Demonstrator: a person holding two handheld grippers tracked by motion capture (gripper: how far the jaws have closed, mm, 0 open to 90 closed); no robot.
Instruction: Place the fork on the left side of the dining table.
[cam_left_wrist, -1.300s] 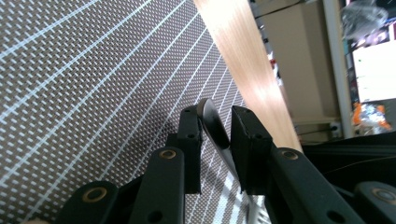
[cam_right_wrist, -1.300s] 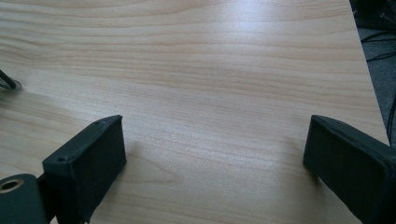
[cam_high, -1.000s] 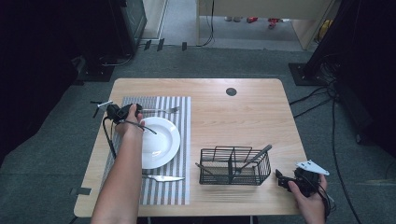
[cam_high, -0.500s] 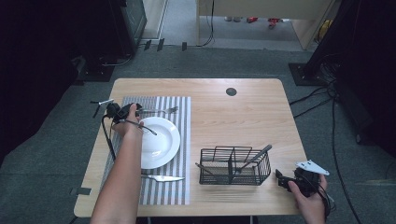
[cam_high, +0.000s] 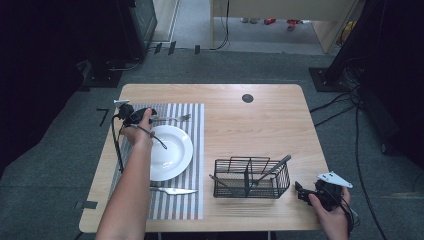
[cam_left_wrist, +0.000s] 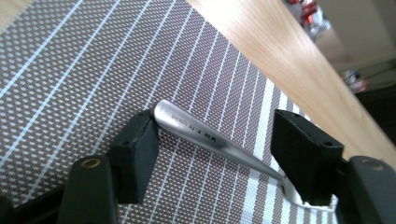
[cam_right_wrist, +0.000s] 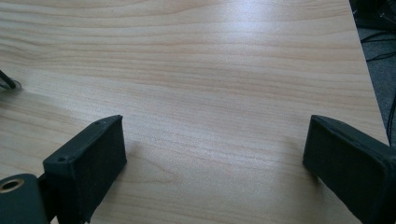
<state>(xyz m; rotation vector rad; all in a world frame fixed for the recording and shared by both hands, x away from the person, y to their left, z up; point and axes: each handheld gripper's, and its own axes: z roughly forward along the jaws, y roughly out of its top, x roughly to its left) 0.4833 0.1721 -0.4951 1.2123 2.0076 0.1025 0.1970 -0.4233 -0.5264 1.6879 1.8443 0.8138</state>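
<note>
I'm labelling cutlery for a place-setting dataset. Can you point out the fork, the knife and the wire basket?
fork (cam_left_wrist: 219, 142), left gripper view, on the middle of its handle.
knife (cam_high: 172, 190), high view, on the middle of its length.
wire basket (cam_high: 251, 161), high view, on its far rim.

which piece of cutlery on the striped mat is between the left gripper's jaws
The fork, lying on the placemat beyond the plate. The open left gripper straddles its handle. The knife lies on the plate's near side, away from it.
</note>
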